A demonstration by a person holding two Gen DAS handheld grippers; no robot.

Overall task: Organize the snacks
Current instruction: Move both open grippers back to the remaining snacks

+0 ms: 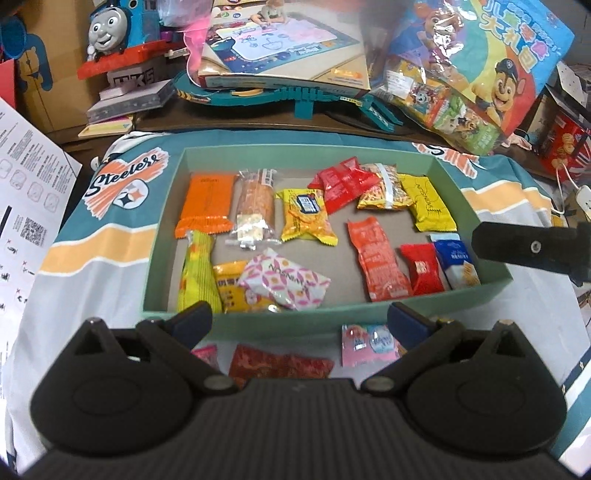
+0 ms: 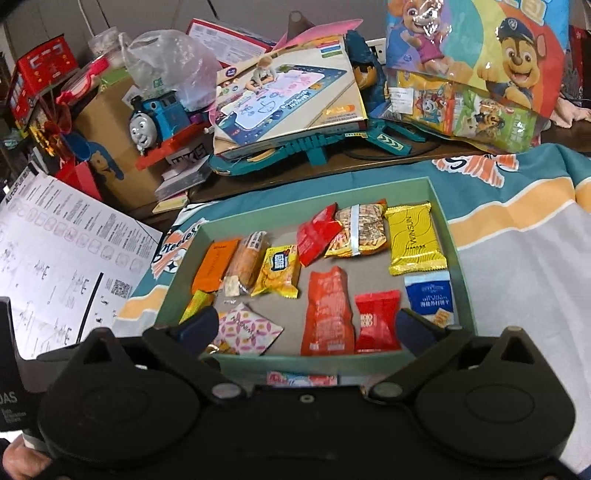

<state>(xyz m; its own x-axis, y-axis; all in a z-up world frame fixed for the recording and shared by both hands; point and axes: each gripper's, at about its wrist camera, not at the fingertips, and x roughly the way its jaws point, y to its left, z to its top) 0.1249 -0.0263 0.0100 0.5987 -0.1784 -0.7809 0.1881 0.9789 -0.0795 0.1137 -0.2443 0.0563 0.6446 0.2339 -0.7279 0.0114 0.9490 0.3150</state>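
Observation:
A green box (image 1: 306, 153) on a teal and white cloth holds several snack packets, among them an orange one (image 1: 207, 206), a yellow one (image 1: 428, 203) and a pink patterned one (image 1: 284, 282). The box also shows in the right wrist view (image 2: 458, 258). My left gripper (image 1: 299, 319) is open and empty over the box's near wall. In front of the box lie a dark red packet (image 1: 277, 363) and a pink and blue packet (image 1: 369, 343). My right gripper (image 2: 304, 330) is open and empty over the box's near edge; one of its fingers (image 1: 532, 247) shows at the right in the left wrist view.
Behind the box stand a toy train (image 1: 110, 33), a drawing-mat box (image 1: 280, 48) on a teal toy and a cartoon-dog bag (image 1: 480, 66). A printed sheet (image 1: 26, 184) lies at the left. A red tin (image 1: 565, 144) stands at the right.

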